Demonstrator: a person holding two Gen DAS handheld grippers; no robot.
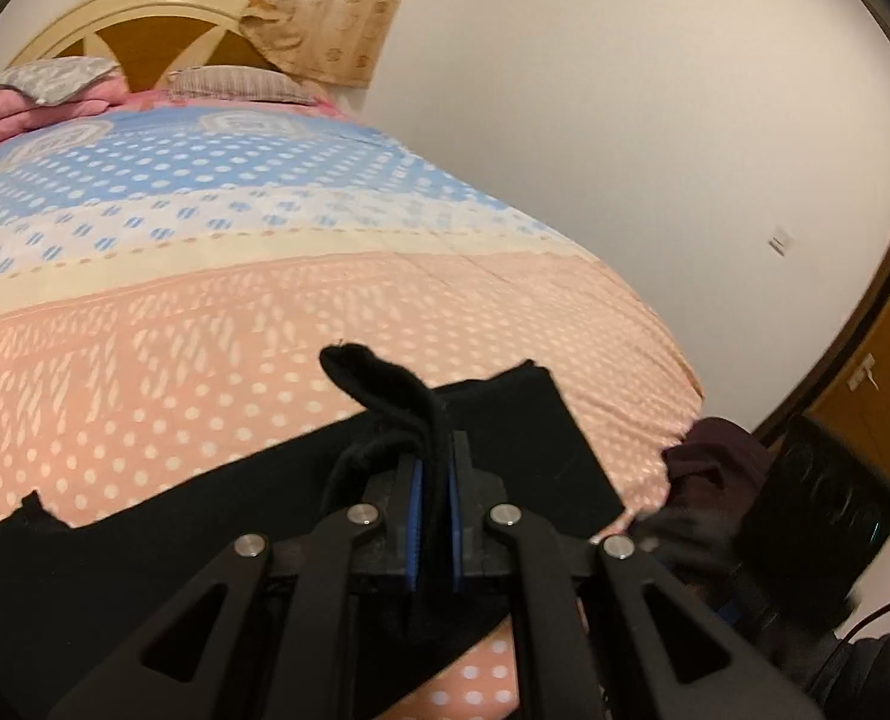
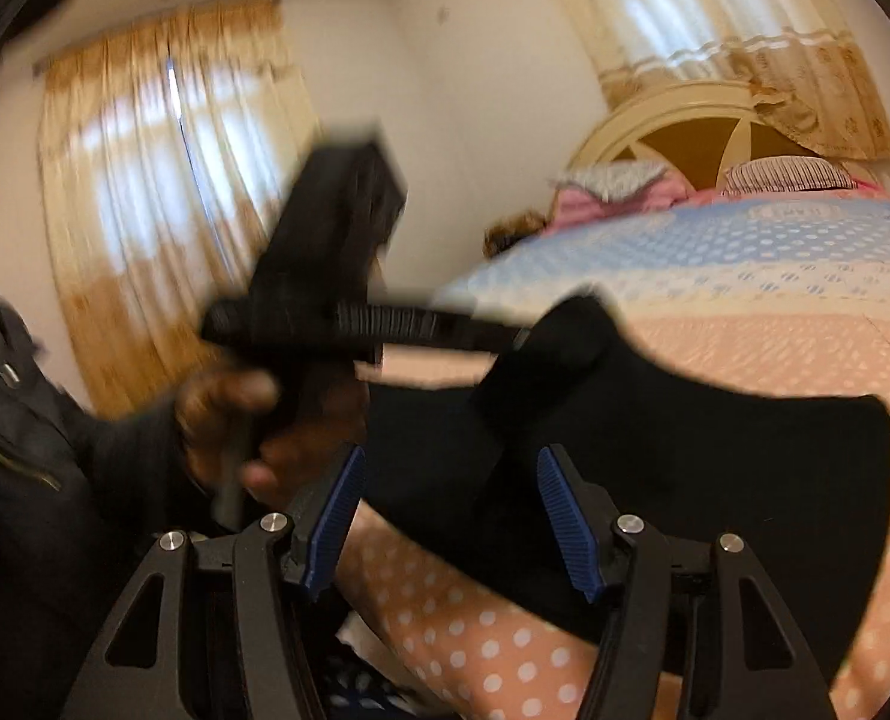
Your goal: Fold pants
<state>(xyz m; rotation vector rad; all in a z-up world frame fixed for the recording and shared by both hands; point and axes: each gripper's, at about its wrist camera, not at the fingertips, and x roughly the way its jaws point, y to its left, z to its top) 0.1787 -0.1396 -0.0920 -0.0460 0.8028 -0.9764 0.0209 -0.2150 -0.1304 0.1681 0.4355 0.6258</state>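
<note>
Black pants (image 1: 145,498) lie on the polka-dot bed cover (image 1: 217,312) near the bed's foot edge. My left gripper (image 1: 436,468) is shut on a bunched fold of the pants, which sticks up past the blue pads (image 1: 415,516). In the right wrist view the pants (image 2: 715,480) spread over the peach part of the cover. My right gripper (image 2: 451,480) is open just above the pants' near edge, holding nothing. The left gripper (image 2: 385,324) shows there blurred, held by a hand (image 2: 223,420), with cloth hanging from its tip.
The bed has pillows (image 1: 235,84) and a wooden headboard (image 1: 163,36) at the far end. Curtains (image 2: 163,198) hang over the windows. A white wall (image 1: 625,120) and a wooden door (image 1: 877,384) are on the right. The person's dark sleeve (image 2: 25,480) is at left.
</note>
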